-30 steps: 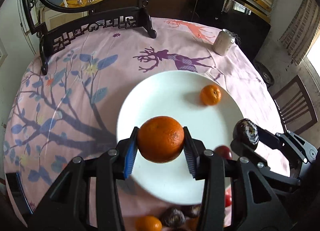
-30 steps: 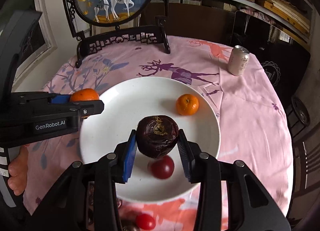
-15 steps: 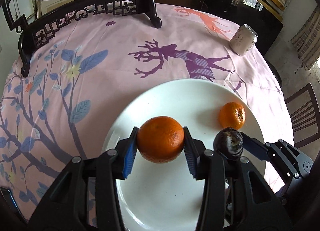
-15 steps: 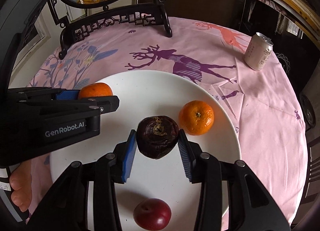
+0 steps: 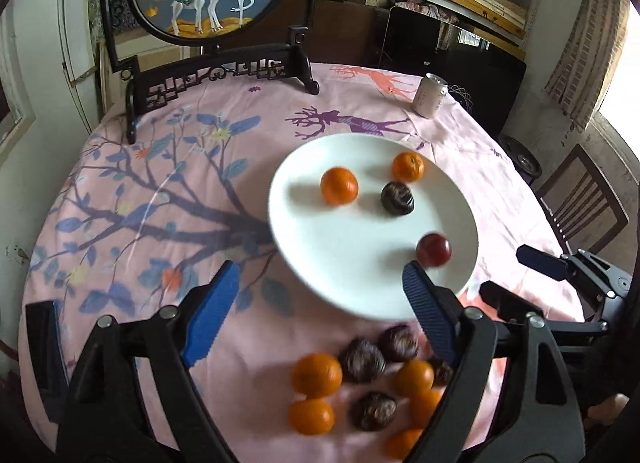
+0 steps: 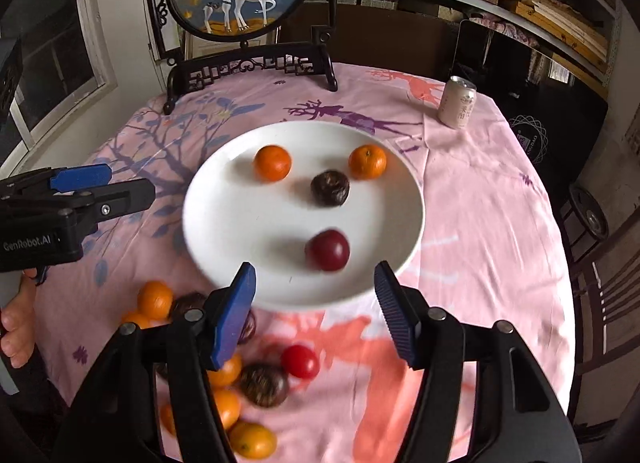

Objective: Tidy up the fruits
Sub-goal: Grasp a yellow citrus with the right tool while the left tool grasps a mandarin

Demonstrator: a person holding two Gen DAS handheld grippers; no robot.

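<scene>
White round plate (image 6: 208, 231) at frame centre holds two oranges (image 6: 272, 162), a dark wrinkled fruit (image 6: 330, 188) and a red plum (image 6: 328, 250), spaced apart. Left gripper (image 5: 316, 299) and right gripper (image 6: 316, 303) both gape wide, empty, above the unsorted fruit pile (image 5: 360, 383) at lower frame, probably for the next pick.

My left gripper (image 5: 316, 287) has let go of the orange (image 5: 339, 185), which now sits on the plate (image 5: 320, 239). My right gripper (image 6: 316, 295) has released the dark fruit (image 6: 330, 188) beside it. Both have opened wide and pulled back.
</scene>
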